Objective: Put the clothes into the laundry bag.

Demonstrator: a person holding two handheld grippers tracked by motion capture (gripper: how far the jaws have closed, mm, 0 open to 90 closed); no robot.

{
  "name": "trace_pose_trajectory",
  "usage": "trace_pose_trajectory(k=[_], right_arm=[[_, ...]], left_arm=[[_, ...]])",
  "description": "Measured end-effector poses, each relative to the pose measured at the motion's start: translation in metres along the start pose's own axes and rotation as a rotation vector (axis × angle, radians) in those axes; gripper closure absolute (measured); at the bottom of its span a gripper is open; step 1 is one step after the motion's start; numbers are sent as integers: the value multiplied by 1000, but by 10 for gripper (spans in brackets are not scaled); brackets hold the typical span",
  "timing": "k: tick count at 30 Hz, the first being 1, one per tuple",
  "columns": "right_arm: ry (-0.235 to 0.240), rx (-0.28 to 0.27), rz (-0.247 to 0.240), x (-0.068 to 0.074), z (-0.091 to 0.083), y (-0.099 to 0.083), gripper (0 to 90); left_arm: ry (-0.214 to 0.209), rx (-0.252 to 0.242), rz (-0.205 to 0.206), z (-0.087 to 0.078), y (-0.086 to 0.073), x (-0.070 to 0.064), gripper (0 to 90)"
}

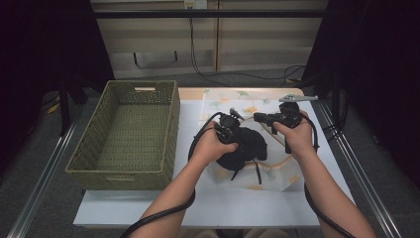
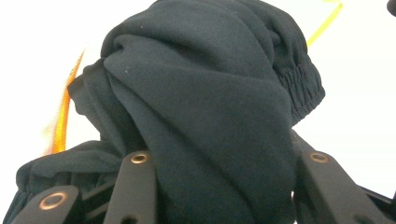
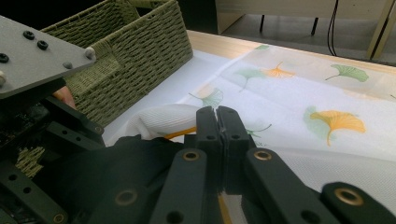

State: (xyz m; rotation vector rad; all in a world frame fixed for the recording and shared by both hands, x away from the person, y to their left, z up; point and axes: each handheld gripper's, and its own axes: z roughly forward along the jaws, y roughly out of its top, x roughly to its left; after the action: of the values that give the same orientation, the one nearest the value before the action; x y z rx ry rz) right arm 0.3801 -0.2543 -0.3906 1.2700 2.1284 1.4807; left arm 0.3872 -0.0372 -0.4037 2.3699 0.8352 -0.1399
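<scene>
On cloth [image 1: 233, 101], left gripper [image 2: 219, 186] clamps black garment [image 2: 201, 93] — bunched

1. Each hand-held gripper, left [image 1: 232, 125] and right [image 1: 270, 118], was black, with flat linked jaws joined by brass-coloured rivets.
2. A thick black cable [image 1: 163, 213] trailed from each.
3. A grey three-cornered plate [image 1: 296, 97] with dark screws sat on top.
4. The forearms were bare, without sleeves.

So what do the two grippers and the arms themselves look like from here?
Both are black. The left gripper and the right gripper have flat linkage bars with brass-coloured rivets. A grey three-cornered plate tops the right one. A thick black cable trails from each along the forearm. The forearms are bare, no sleeves in view.
</scene>
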Motion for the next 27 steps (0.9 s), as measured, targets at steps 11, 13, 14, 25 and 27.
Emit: trace_pose_trajectory(k=[11,13,14,25,27], right_arm=[[-2,-3,-3,1,1,0,891],[-1,-5,-1,1,1,0,891],[1,-7,0,1,2,0,891],[3,-9,2,1,2,0,891],[5,-8,5,1,2,1,891]], left_arm=[[24,-30,-15,2,4,3,576],[27,-23,-9,2,4,4,577],[28,-39,-23,3,4,3,577],[36,-58,-17,6,6,-1,577],[31,-62,-14,6,7,-4,578]])
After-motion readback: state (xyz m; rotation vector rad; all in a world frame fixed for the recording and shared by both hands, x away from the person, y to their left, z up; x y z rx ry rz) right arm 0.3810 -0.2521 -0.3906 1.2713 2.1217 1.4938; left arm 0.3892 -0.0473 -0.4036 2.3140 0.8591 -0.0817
